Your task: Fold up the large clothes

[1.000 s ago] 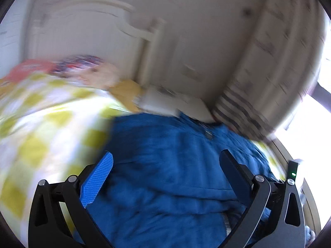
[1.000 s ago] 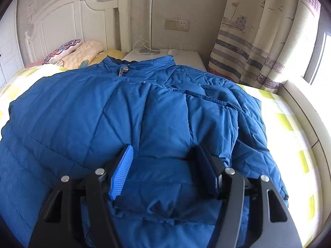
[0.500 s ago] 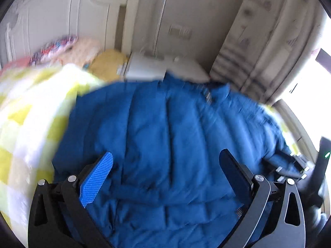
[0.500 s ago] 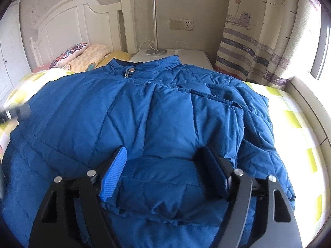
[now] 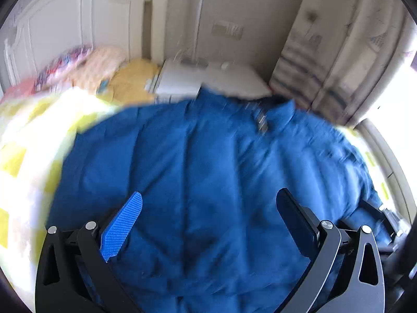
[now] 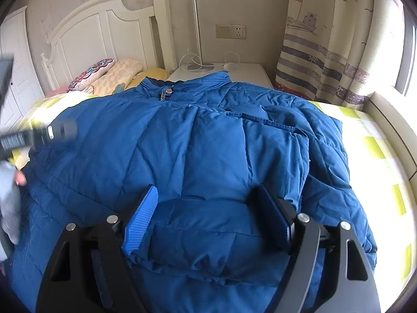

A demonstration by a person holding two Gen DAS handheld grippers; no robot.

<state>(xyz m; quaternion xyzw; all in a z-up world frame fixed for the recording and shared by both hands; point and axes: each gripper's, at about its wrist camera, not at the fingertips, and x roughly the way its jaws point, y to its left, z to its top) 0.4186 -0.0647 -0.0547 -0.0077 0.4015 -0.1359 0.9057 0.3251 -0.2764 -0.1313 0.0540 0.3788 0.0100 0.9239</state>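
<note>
A large blue padded jacket (image 6: 198,140) lies spread on the bed, collar and zip pull toward the headboard. It also fills the left wrist view (image 5: 203,172), which is blurred. My left gripper (image 5: 208,206) is open and empty, above the jacket's left half. My right gripper (image 6: 206,203) is open, its jaws on either side of a folded-over sleeve or hem flap (image 6: 208,224) on the jacket's lower right. The left gripper's body shows blurred at the left edge of the right wrist view (image 6: 36,135).
The bed has a yellow and white checked cover (image 6: 370,151). Pillows (image 6: 112,75) lie against the white headboard (image 6: 104,34). A white nightstand (image 6: 234,70) with a lamp pole and cables stands behind the collar. A striped curtain (image 6: 325,60) and bright window sill are at right.
The left gripper has swung right, from over the checked cover to above the jacket. The right gripper has drawn back slightly; its jaws have widened slightly and stay around the flap.
</note>
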